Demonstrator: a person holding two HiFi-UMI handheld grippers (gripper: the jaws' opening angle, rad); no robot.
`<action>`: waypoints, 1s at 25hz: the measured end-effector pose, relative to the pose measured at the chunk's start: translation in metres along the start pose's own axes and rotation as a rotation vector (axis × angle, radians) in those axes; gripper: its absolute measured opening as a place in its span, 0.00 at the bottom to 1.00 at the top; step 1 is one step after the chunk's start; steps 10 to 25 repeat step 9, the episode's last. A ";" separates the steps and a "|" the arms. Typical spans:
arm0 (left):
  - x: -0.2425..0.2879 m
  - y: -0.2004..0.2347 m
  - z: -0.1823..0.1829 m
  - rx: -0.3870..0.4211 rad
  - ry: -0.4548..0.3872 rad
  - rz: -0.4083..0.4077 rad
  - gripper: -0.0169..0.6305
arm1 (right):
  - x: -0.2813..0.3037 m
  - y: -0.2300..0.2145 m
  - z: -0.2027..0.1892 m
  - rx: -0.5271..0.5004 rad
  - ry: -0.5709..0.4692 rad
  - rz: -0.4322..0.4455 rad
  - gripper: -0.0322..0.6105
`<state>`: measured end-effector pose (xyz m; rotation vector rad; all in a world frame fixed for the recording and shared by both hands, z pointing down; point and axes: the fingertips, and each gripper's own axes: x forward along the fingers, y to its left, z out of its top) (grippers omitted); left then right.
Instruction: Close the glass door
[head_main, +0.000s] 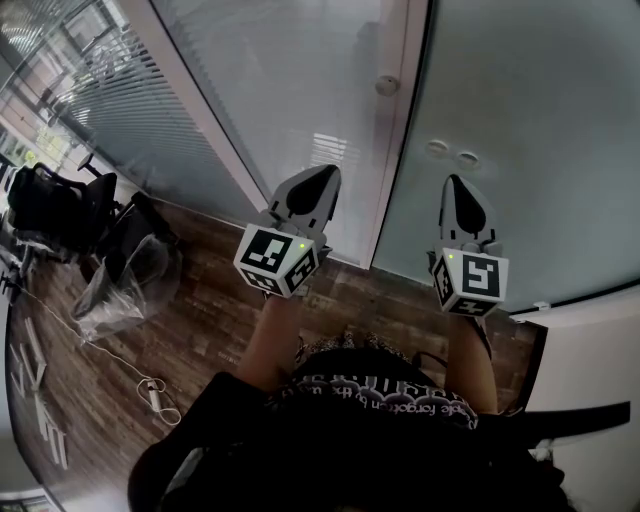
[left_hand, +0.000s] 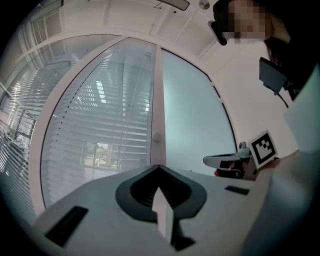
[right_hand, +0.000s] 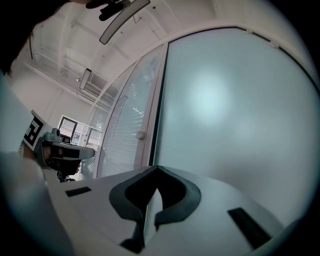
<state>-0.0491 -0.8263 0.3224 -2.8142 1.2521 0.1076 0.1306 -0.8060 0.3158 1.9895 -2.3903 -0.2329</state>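
Observation:
The frosted glass door (head_main: 530, 120) fills the right half of the head view, its dark edge lying along a white frame post (head_main: 395, 140). Two small round fittings (head_main: 452, 152) sit on the glass. My left gripper (head_main: 325, 172) is held level, pointing at the post, shut with nothing in it and apart from the glass. My right gripper (head_main: 455, 182) points at the door, also shut and empty, short of the surface. The left gripper view has the post (left_hand: 157, 110) dead ahead of its closed jaws. In the right gripper view the door (right_hand: 235, 110) fills the frame.
A glass partition with blinds (head_main: 250, 90) runs left of the post, which bears a round knob (head_main: 387, 86). Black office chairs (head_main: 55, 210), a clear plastic bag (head_main: 125, 285) and a white cable (head_main: 150, 390) lie on the wooden floor at left. A white wall (head_main: 590, 350) stands at right.

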 end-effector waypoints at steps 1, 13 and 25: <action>0.000 0.000 0.000 0.001 0.000 -0.001 0.03 | 0.000 0.000 -0.001 0.000 0.002 0.000 0.05; -0.003 -0.005 -0.010 -0.010 0.022 -0.016 0.03 | -0.001 0.000 -0.007 -0.006 0.023 0.000 0.05; -0.003 -0.005 -0.010 -0.010 0.022 -0.016 0.03 | -0.001 0.000 -0.007 -0.006 0.023 0.000 0.05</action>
